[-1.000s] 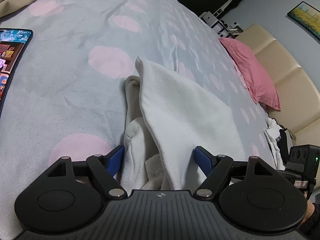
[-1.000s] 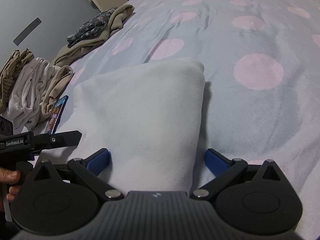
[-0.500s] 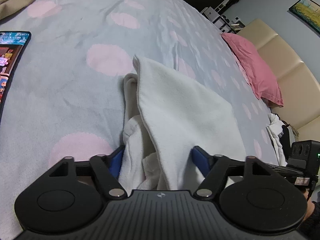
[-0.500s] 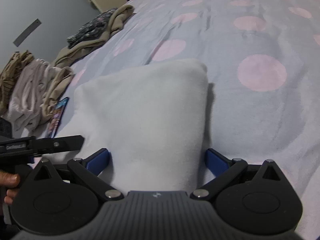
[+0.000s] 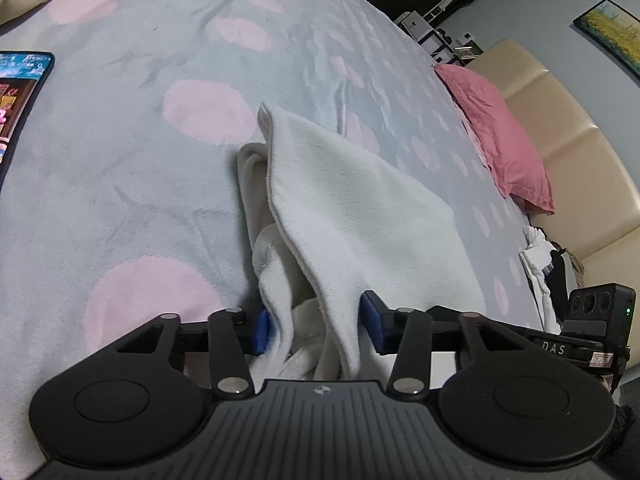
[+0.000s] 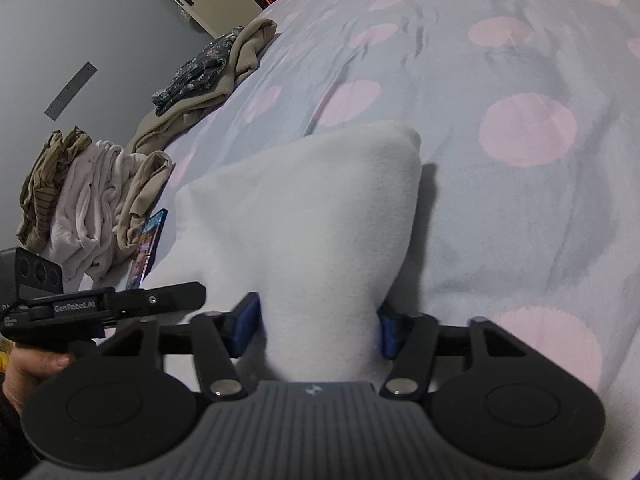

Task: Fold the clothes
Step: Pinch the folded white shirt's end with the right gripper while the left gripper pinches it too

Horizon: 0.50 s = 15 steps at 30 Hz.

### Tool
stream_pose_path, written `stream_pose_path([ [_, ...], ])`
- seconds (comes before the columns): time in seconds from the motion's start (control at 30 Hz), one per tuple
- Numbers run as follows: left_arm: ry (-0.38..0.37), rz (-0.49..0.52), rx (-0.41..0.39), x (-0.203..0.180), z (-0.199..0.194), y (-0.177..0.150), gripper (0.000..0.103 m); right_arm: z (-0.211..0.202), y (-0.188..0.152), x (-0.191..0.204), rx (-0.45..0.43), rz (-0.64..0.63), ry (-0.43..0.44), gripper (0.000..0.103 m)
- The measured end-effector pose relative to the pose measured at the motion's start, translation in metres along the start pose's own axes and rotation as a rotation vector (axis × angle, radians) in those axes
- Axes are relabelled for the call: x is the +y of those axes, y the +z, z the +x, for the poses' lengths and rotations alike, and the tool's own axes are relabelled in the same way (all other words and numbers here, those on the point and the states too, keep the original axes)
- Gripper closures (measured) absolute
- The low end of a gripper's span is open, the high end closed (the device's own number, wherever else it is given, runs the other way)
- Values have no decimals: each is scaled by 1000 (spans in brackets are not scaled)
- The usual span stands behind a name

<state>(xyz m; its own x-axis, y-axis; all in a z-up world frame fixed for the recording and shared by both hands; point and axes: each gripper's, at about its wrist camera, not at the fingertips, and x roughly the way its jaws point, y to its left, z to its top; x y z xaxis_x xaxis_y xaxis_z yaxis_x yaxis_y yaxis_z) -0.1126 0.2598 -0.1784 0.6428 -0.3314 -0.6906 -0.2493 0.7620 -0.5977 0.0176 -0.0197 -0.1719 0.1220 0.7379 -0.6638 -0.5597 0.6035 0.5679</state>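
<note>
Soft, light white fleece garment [image 5: 360, 208] lying part-folded on the grey bed cover with pink dots [image 5: 120, 184]. Left tool [image 5: 316, 326] and right tool [image 6: 316, 326] just closing, pads pinching its near edge. Likely floppy; best gripped at corners.

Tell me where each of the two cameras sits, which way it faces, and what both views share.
Left wrist: sits on the left gripper, looking down across the bed toward the pink pillow; the person's dark sleeve shows.
Right wrist: sits on the right gripper, looking across the bed toward the clothes pile and the door; a hand holding the left gripper shows.
Shared: the white garment, between both jaws, which have just been closing, the dotted bedspread and the phone.
</note>
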Motion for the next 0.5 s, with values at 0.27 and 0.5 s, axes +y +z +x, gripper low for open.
stream_pose_path([
  [0.27,-51,-71,11,10,1,-2,50,1,-3,-17,-3,58,70,26],
  [0.5,-39,48,35,-6,8,-3,29,15,-2,0,18,-23,51,6],
])
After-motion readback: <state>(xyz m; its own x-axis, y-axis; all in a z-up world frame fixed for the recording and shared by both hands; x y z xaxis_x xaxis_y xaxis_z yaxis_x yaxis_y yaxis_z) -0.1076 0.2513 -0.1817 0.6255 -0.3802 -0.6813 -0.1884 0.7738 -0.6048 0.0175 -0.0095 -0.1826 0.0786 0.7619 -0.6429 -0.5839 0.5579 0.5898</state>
